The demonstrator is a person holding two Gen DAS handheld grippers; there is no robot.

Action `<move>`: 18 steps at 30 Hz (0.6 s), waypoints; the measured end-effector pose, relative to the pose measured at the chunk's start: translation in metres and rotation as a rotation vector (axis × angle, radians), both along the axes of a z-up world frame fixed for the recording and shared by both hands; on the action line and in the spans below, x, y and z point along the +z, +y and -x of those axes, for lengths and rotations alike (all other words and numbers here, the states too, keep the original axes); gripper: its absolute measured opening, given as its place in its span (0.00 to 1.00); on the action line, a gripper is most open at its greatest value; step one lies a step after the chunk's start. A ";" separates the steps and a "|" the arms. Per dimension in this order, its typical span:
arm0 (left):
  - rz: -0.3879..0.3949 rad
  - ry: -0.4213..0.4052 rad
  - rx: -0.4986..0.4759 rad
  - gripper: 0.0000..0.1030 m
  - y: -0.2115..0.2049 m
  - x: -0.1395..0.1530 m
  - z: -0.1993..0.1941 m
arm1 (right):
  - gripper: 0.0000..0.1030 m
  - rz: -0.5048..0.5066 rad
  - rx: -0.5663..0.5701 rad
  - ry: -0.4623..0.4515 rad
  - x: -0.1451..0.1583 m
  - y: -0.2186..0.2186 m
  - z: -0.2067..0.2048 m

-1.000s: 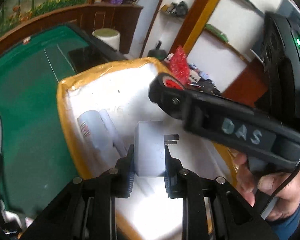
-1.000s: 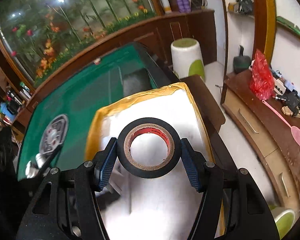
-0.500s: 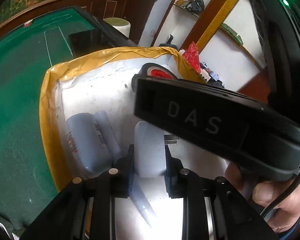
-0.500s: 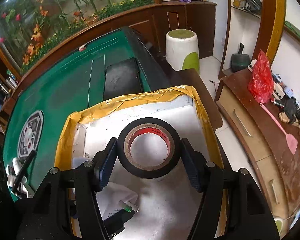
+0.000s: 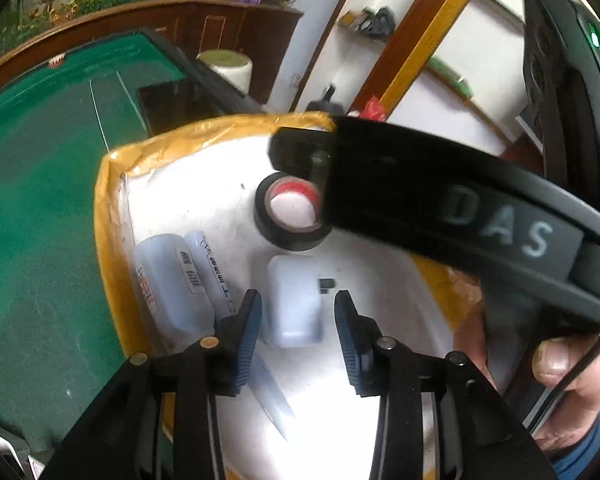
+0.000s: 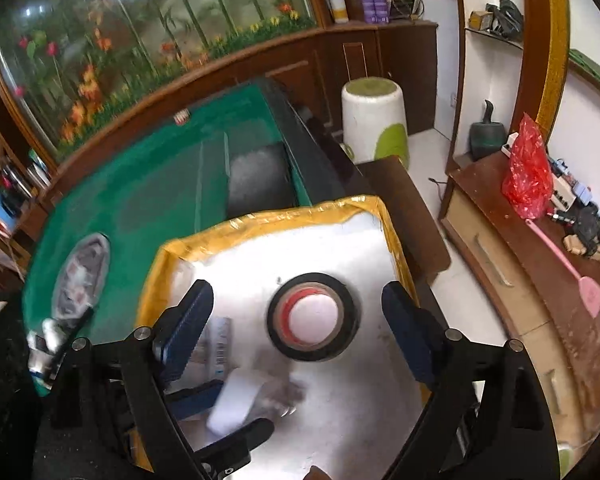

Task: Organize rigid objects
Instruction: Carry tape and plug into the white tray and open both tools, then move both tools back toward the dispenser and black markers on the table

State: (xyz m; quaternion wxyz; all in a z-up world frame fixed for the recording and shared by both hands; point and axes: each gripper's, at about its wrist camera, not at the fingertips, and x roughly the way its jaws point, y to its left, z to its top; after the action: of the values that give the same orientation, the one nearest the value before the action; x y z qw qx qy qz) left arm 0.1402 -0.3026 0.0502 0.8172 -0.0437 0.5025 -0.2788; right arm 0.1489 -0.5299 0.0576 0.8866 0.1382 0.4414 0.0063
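- My right gripper [image 6: 296,332]: jaws opening, wide apart; black electrical-tape roll with red-printed cardboard core [image 6: 314,316] between them, touching neither pad.
- Roll: flat on the white floor of the yellow-taped foam box [image 6: 268,222], hole facing up.
- My left gripper [image 5: 298,322]: jaws opening, released; white rectangular plug adapter [image 5: 294,300] between them, clear of both pads, long axis pointing away from me, dark prongs on its right.
- White cylindrical tubes [image 5: 172,280]: along the box's left wall.
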 end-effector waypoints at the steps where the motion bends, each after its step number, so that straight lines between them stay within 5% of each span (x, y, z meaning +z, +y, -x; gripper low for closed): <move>1: 0.021 -0.016 -0.004 0.37 0.005 0.006 0.006 | 0.85 0.014 -0.005 -0.026 0.009 0.002 0.008; 7: 0.117 -0.074 -0.040 0.42 0.041 0.036 0.051 | 0.85 0.079 -0.037 -0.238 0.072 0.023 0.077; 11: 0.145 -0.152 -0.079 0.42 0.067 0.056 0.091 | 0.83 -0.092 0.017 -0.286 0.078 0.034 0.120; 18: 0.112 -0.258 -0.191 0.42 0.128 0.075 0.155 | 0.83 -0.243 0.206 -0.381 0.079 0.083 0.180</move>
State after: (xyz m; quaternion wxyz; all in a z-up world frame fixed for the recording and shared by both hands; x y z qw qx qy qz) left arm -0.0152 -0.1743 0.1253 0.8412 -0.0052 0.3787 -0.3859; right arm -0.0307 -0.4465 0.1366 0.9253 0.1942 0.2742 0.1758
